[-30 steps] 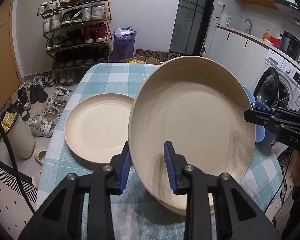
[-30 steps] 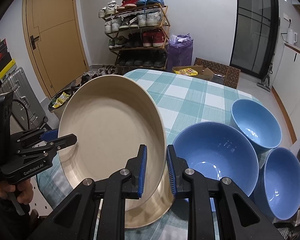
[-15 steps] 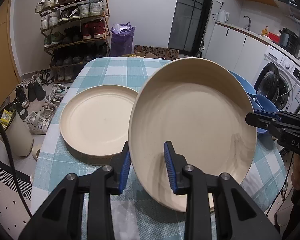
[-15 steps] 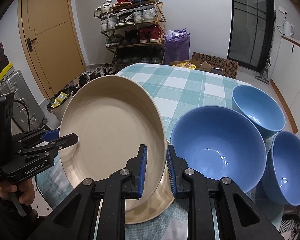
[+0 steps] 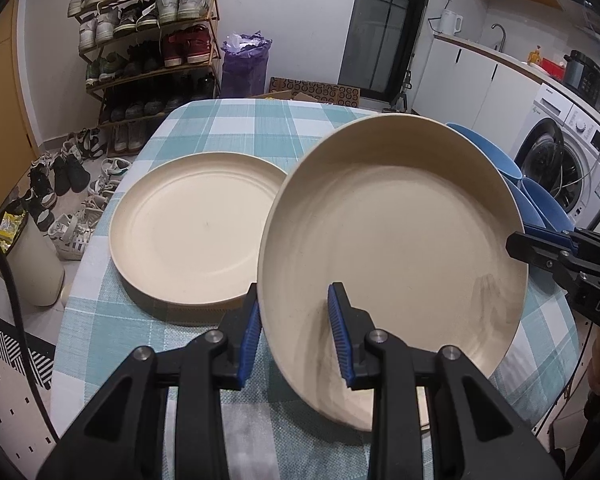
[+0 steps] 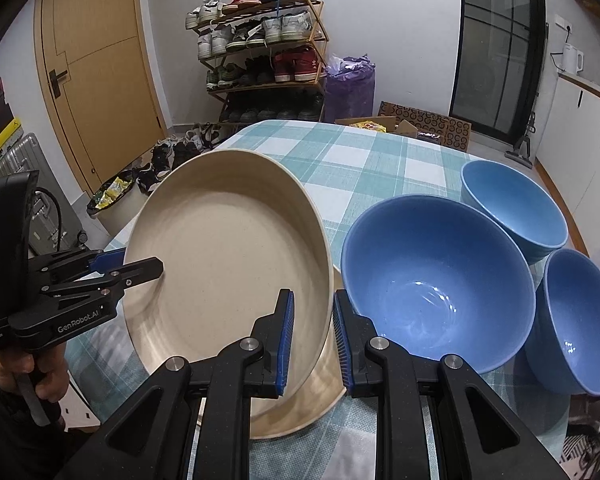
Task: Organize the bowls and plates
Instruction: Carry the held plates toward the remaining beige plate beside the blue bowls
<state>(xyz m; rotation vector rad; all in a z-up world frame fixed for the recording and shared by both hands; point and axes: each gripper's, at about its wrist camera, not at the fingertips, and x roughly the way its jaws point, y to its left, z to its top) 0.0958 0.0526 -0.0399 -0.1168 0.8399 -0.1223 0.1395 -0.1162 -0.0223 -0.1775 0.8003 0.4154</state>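
Note:
A cream plate hangs tilted over the checked table, held by both grippers at opposite rims. My left gripper is shut on its near-left rim, and it shows in the right wrist view as the left gripper at the plate's left edge. My right gripper is shut on the plate's right rim; in the left wrist view the right gripper appears at the right. A second cream plate lies flat to the left. Three blue bowls stand to the right.
The blue bowls peek out behind the held plate. On the floor left of the table stand a shoe rack, loose shoes and a white bin. A washing machine stands at the right.
The held plate has sunk a little toward the table with both grippers still shut on it. The flat plate and the bowls have not moved.

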